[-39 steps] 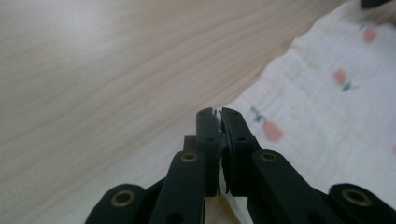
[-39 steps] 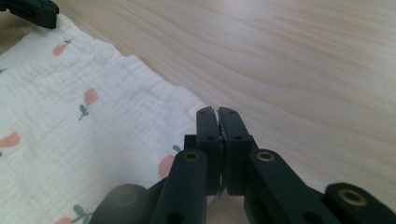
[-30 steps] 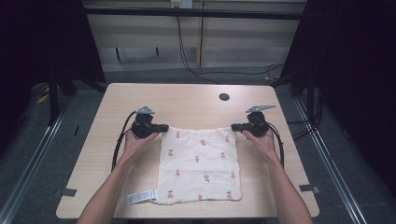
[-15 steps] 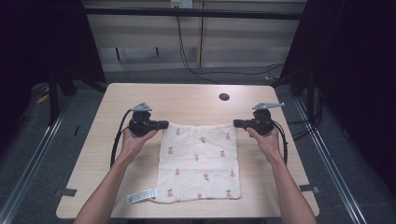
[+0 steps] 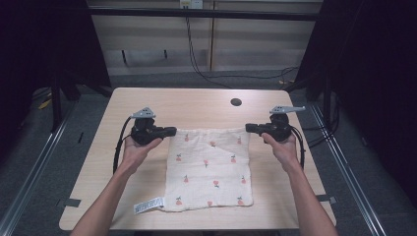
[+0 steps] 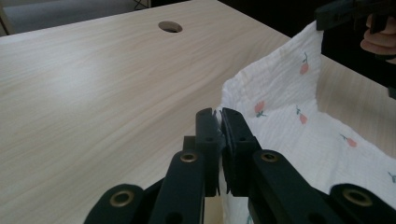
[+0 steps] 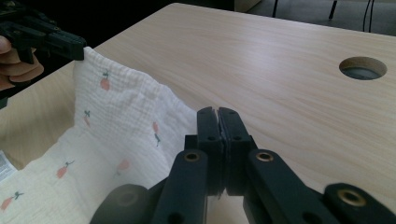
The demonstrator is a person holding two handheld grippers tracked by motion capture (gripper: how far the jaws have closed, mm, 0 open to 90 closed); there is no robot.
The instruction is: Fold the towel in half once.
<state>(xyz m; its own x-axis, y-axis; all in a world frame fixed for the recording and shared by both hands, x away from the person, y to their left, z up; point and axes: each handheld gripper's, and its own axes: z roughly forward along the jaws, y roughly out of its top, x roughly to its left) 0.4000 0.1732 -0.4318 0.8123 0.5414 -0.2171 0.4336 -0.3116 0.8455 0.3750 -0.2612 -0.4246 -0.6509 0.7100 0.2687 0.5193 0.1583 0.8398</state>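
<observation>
Two pairs of jaws are pinched tight: left gripper [image 5: 169,131] and right gripper [image 5: 249,128] each clamp a far corner of the cherry-print cloth [image 5: 209,169], mid-frame on the table [image 5: 196,105]. Gripper views reveal the held edge lifted; the high view adds its label [image 5: 149,205], lower left.

The white label's [image 5: 148,205] print is too small to read.

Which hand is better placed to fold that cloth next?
Neither alone, probably. The left gripper and right gripper each pinch a far corner of the white cherry-print muslin cloth, lifted off the light wooden table, mirrored; both would likely move together.
</observation>
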